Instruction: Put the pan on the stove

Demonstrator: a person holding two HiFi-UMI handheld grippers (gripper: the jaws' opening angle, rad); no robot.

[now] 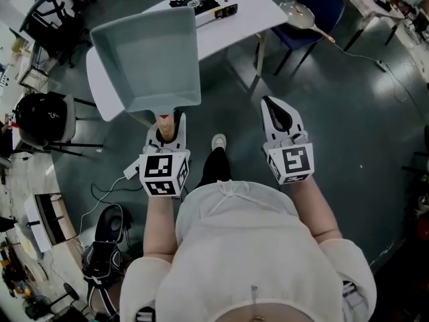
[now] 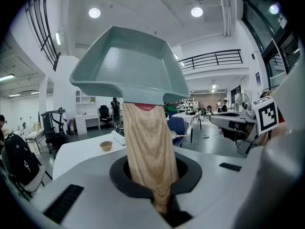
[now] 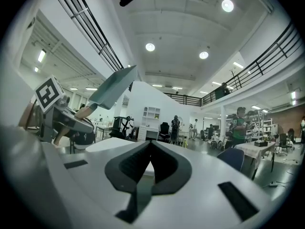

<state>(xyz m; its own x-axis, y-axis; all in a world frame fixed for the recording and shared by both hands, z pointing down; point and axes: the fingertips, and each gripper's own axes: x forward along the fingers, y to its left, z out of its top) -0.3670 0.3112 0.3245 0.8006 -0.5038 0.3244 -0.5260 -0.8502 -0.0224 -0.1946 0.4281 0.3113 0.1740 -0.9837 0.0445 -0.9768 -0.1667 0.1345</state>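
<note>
A grey-green square pan (image 1: 147,56) with a wooden handle (image 1: 170,121) is held up in the air, tilted, over the near edge of the white table (image 1: 248,19). My left gripper (image 1: 167,129) is shut on that handle; in the left gripper view the handle (image 2: 150,147) runs up from the jaws to the pan (image 2: 128,66). The black stove (image 1: 204,5) sits on the table beyond the pan. My right gripper (image 1: 277,113) hovers to the right, shut and empty, tips together (image 3: 150,144). The right gripper view shows the pan (image 3: 112,89) edge-on at left.
A blue chair (image 1: 315,12) with a metal ladle (image 1: 298,13) on it stands right of the table. A black backpack (image 1: 40,116) rests on a chair at left. A dark bag (image 1: 107,233) and cables lie on the floor. A small bowl (image 2: 106,145) is on the table.
</note>
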